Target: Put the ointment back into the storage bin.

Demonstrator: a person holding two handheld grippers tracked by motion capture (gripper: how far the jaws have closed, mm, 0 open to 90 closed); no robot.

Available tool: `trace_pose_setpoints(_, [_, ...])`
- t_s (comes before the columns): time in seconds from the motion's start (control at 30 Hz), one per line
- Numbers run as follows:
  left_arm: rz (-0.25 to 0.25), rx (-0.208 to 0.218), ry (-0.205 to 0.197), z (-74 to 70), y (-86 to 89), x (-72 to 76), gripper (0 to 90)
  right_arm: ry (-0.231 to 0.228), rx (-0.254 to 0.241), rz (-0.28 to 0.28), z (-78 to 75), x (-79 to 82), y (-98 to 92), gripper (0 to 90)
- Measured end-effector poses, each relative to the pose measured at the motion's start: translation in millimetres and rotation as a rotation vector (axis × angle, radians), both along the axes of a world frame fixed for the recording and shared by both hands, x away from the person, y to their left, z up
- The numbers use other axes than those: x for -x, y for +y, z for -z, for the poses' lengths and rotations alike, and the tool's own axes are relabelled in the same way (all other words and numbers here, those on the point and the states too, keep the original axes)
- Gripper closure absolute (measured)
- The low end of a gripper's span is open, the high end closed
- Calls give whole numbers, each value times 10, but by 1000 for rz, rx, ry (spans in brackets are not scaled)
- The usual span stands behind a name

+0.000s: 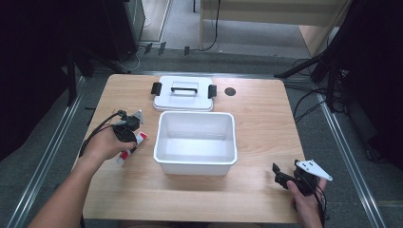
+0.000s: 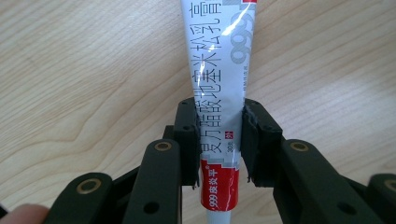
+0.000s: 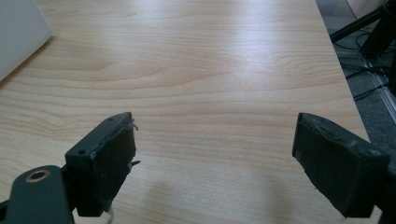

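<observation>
Tube [image 2: 219, 116]: red-and-white, lying on table [image 1: 266, 123] left of white bin [image 1: 196, 164]; left gripper [image 2: 218, 144] clamped on it, apparently near the cap end. Right gripper [image 3: 212, 158]: jaws wide apart, nothing between, at near right corner. Lid [image 1: 183, 99]: behind bin.

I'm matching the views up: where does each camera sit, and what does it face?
High view: above the table, facing forward and down; both forearms show.
Left gripper view: on the left gripper, facing the tube in its jaws.
Right gripper view: on the right gripper, facing bare wood.
High and left gripper views share the tube.
</observation>
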State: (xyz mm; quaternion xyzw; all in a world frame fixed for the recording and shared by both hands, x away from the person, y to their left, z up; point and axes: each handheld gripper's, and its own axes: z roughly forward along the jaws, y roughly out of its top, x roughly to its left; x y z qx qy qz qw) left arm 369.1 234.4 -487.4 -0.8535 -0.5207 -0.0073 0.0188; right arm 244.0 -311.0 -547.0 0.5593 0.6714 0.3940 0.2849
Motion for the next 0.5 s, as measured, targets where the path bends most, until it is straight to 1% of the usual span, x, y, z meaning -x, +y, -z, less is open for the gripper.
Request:
trace_pose_setpoints(0.03, [0, 0, 0, 0, 0, 0, 706, 0, 0, -1, 0, 0, 0, 135])
trace_pose_setpoints(0.07, [4, -2, -4, -59, -3, 8, 706, 0, 1, -1, 0, -1, 0, 135])
trace_pose_setpoints(0.1, [4, -2, -4, -59, -3, 8, 707, 0, 1, -1, 0, -1, 0, 135])
trace_pose_setpoints(0.2, [4, 3, -16, -146, -13, 21, 706, 1, 1, -2, 0, -1, 1, 135])
trace_pose_setpoints(0.23, [7, -1, -24, -201, -27, 27, 706, 0, 1, -2, 0, -1, 1, 135])
trace_pose_setpoints(0.37, [14, 0, -25, -275, -47, 36, 706, 1, 1, -2, 1, -2, 1, 135])
trace_pose_setpoints(0.4, [16, -1, -24, -324, -60, 40, 706, 2, 0, -3, 1, -3, 2, 135])
trace_pose_setpoints(0.47, [18, 0, -31, -377, -65, 42, 706, 2, 0, -3, 0, -3, 1, 135])
trace_pose_setpoints(0.5, [18, 0, -31, -377, -65, 42, 706, 2, 0, -3, 0, -3, 1, 135])
